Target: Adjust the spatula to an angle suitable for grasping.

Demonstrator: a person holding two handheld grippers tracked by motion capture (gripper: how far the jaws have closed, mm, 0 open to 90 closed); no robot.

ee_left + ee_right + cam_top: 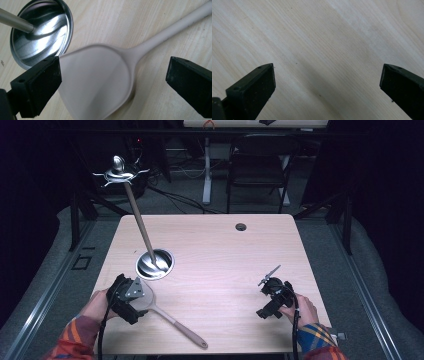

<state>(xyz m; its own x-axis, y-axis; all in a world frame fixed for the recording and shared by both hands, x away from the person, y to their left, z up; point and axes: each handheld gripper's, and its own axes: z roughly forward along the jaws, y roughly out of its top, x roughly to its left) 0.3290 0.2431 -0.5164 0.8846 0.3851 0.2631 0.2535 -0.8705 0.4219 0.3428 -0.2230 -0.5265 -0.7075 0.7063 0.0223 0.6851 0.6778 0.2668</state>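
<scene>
The left gripper (113,82) is held with its two black jaws spread wide — nothing is clamped. Between them lies the broad blade of one pale beige silicone spatula (100,80), flat on the tabletop; the blade's edge is seen right against the left-hand pad in the left gripper view, though whether it touches cannot be told, and the other pad stands well clear of it. In the high view this left gripper (131,296) is seen near the front left corner of the light wooden tabletop (220,245), above the spatula's blade, and the spatula's (175,325) long handle runs off toward the front edge.

Just beyond the blade one round shiny metal dish (42,32) is set, toward the left edge of the tabletop. One long rod (142,232) leans out of it, rising toward the far left corner — it is topped by one metal fitting (119,172).

The right gripper (327,82) is likewise held wide open over bare wood, with nothing between its two jaws. In the high view it (270,295) is seen near the front right corner, well apart from the spatula.

One small dark round hole (241,227) is seen near the far edge.
</scene>
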